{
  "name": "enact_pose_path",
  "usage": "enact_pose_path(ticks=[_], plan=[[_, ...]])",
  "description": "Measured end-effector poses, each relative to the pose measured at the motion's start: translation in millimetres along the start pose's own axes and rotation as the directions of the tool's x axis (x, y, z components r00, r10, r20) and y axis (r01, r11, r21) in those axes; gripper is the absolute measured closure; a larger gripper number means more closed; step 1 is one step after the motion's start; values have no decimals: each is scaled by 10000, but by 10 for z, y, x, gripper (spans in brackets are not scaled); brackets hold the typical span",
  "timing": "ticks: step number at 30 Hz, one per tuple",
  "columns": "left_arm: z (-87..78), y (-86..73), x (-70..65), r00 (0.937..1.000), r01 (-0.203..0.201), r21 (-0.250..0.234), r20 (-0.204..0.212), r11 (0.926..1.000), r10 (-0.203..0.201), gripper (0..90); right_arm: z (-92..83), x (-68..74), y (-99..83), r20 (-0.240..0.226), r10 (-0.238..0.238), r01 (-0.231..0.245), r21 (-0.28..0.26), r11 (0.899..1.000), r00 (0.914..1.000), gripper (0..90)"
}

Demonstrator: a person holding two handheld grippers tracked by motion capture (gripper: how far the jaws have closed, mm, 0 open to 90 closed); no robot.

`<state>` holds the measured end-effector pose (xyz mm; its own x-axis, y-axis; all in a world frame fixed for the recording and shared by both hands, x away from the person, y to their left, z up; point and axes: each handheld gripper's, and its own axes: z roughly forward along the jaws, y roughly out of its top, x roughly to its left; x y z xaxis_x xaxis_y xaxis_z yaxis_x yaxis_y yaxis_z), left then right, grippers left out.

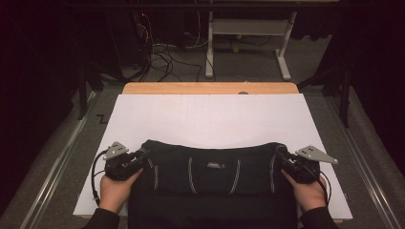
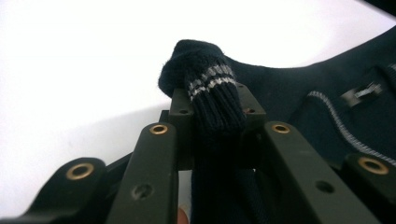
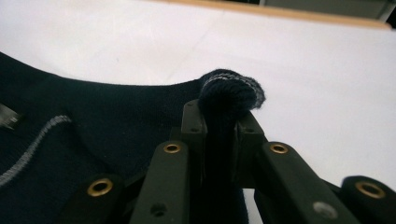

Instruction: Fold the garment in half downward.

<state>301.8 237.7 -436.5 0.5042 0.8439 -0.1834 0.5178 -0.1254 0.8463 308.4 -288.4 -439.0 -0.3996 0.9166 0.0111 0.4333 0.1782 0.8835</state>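
High view: dark navy knitted garment with pale grey stripes (image 1: 210, 171), spread on white table sheet (image 1: 210, 117). Left claw (image 1: 142, 155) and right claw (image 1: 281, 153) each clamped on an outer corner (fabric bunched between jaws). Step: likely folding; next calls for lifting both together.

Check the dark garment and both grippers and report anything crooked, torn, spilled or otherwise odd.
Nothing stands out. The dark garment lies across the white sheet, its far edge roughly level. The left gripper and the right gripper each pinch a striped corner, bunched between the jaws. No tear or spill is visible.
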Motion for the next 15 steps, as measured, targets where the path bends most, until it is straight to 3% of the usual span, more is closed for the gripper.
enact_pose_path(ticks=[1, 3, 6, 12, 15], plan=[[-16, 25, -5, 10000, -78, -65, -11, 9999, 78, 706, -22, -4, 27, -118, 137, -139, -151, 9998, 9998, 794], [-45, 98, -26, 9991, -395, -269, -148, 9989, 391, 705, -54, 1, 84, -93, -22, 19, -341, 9994, 10000, 795], [-46, 183, -15, 9986, -484, -509, -233, 9975, 473, 706, -80, -2, 191, 49, -174, 177, -689, 9975, 9998, 796], [58, 374, 94, 9982, -367, -540, -498, 9979, 340, 706, -16, -67, 428, 281, -375, 401, -999, 9942, 9989, 797], [153, 462, 190, 9979, -120, -428, -644, 9990, 93, 706, 62, -129, 532, 402, -311, 353, -1081, 9935, 9987, 797]])
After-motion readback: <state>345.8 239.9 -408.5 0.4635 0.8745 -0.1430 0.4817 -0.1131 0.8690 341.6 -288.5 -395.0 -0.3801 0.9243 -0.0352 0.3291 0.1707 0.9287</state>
